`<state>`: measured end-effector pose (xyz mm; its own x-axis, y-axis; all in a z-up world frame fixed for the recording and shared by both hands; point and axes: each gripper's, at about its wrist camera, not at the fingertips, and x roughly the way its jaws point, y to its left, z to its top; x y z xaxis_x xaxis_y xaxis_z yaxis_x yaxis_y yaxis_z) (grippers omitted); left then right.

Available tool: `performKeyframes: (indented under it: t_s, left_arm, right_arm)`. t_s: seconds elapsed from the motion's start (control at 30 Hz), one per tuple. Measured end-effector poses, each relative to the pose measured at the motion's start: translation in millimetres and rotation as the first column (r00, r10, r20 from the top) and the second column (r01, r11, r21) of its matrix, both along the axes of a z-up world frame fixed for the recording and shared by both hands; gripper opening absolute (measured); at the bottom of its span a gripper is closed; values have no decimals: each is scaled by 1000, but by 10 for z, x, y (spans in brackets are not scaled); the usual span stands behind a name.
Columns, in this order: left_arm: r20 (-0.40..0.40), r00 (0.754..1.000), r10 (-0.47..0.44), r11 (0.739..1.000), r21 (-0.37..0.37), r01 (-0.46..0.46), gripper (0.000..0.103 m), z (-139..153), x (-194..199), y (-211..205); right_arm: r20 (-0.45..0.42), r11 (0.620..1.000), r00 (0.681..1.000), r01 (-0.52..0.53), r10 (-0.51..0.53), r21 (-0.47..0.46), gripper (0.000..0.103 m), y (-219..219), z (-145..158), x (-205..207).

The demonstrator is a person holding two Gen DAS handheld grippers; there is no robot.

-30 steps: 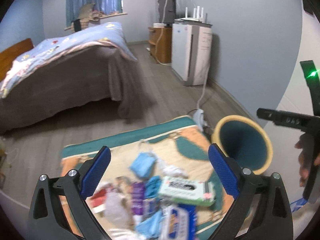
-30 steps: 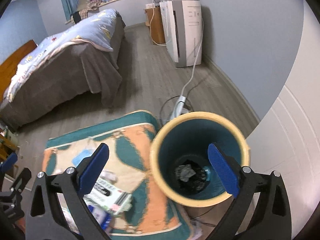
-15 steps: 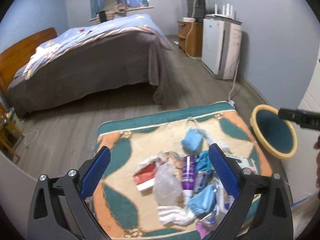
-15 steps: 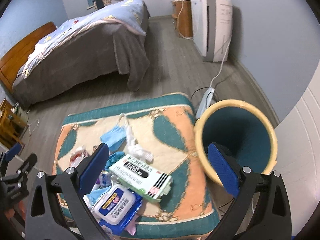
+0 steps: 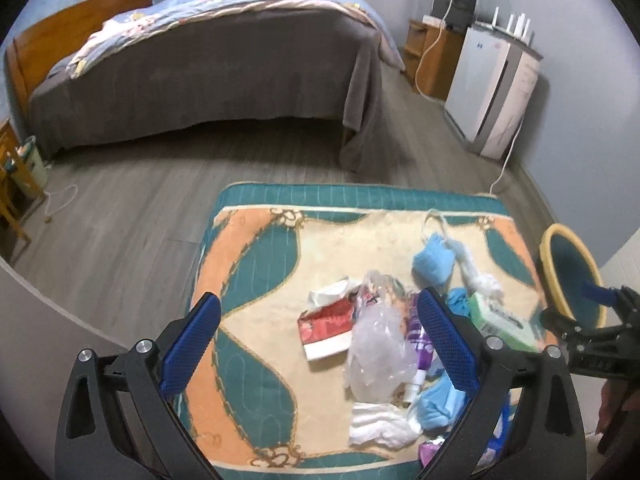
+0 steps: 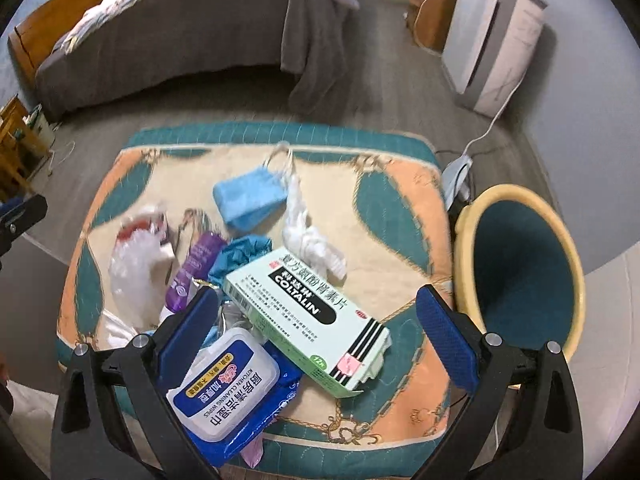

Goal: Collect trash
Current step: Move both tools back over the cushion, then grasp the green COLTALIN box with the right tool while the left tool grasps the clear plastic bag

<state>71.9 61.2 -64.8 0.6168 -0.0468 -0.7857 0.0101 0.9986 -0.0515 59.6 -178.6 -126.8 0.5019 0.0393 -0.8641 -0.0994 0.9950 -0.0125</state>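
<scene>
Our right gripper (image 6: 316,332) hangs spread and empty over the green medicine box (image 6: 306,316) and wipes pack (image 6: 232,390); our left gripper (image 5: 320,344) — equally wide, empty — frames the clear plastic bag (image 5: 378,344). Trash litters the patterned cushion (image 6: 400,196); the bin (image 6: 520,264) stands just beside it.

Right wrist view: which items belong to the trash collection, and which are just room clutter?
Job:
pale green Coltalin box
blue wipes pack
blue face mask
clear plastic bag
yellow-rimmed teal bin

Lying about:
grey-covered bed
white appliance
</scene>
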Motion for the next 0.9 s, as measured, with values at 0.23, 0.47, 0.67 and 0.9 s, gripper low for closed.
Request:
performKeyframes:
  t_s: [0.23, 0.47, 0.67, 0.9]
  left_arm:
    - [-55, 998, -40, 999, 22, 41, 97, -175, 67, -194]
    - [-169, 983, -79, 993, 73, 92, 97, -563, 105, -395]
    - [-239, 960, -144, 979, 108, 173, 95, -819, 87, -589]
    - [-312, 932, -182, 972, 88, 220, 39, -967, 89, -647]
  right_arm:
    - [-40, 994, 995, -96, 94, -56, 97, 54, -204, 67]
    - [-103, 976, 979, -187, 175, -115, 91, 158, -374, -32]
    - [-192, 971, 964, -207, 182, -122, 73, 142, -561, -54]
    - [-220, 971, 953, -230, 209, -71, 13, 132, -529, -19]
